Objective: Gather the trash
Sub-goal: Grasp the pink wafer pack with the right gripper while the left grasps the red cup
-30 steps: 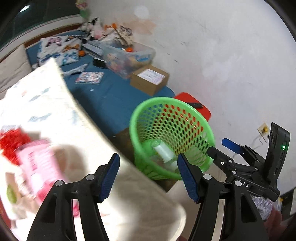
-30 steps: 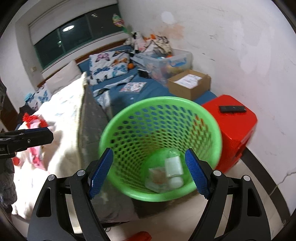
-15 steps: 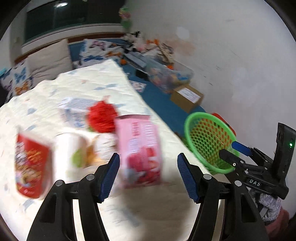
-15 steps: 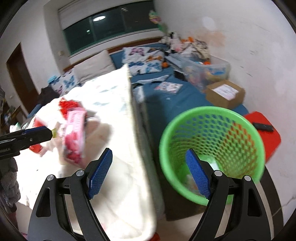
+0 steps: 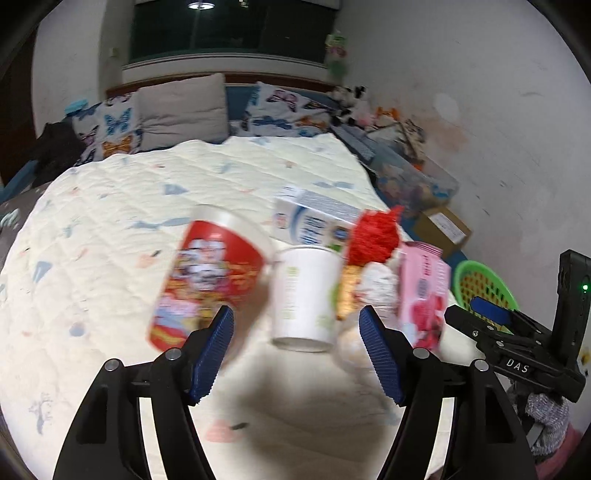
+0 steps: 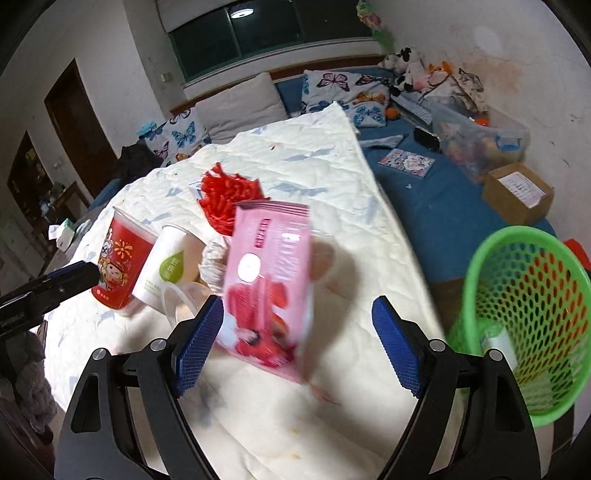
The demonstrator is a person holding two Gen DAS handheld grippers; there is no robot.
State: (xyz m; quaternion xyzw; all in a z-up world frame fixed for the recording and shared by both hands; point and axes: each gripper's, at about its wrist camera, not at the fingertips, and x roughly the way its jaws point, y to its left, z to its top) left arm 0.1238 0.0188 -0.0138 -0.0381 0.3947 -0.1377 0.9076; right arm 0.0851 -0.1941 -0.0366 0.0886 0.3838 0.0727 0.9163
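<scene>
Grippers, left (image 5: 296,334) and right (image 6: 297,330), both wide apart, holding nothing. Pink packet (image 6: 267,284) just ahead on white quilt (image 6: 332,192): light, soft, slippery, best pinched across flat sides. White cup (image 5: 304,295), red cup (image 5: 207,277) beside. Green basket (image 6: 517,314) off bed edge. Pillows (image 6: 240,107), window (image 6: 258,33) beyond.

A bed (image 5: 110,229) under a cream quilt fills the room, pillows (image 6: 240,107) at its head below a dark window (image 6: 273,29); scuffed white walls (image 5: 498,110), a brown door (image 6: 77,122) at left
</scene>
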